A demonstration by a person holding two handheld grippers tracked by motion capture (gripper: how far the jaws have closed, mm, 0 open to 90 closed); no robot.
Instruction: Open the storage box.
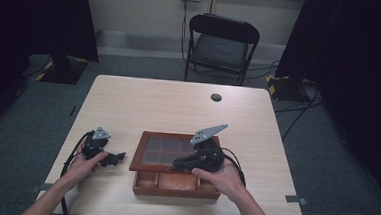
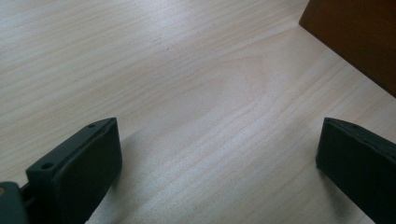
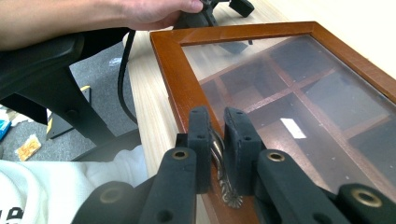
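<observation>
A brown wooden box (image 1: 173,189) with compartments stands near the table's front edge. Its glass-paned lid (image 1: 168,151) is raised off the front of the box and tilted. My right gripper (image 1: 179,164) is shut on the lid's small metal handle (image 3: 226,186), which sits between the jaws in the right gripper view (image 3: 217,116). Through the glass, the dark dividers of the box show. My left gripper (image 1: 117,158) rests low over the table left of the box, open, with bare wood between its jaws (image 2: 219,140). A corner of the box (image 2: 359,32) shows at the upper right.
The light wooden table (image 1: 178,107) has a round cable hole (image 1: 216,97) near its far edge. A black folding chair (image 1: 221,47) stands behind the table. Black curtains hang at both sides, and cables lie on the grey floor at the right.
</observation>
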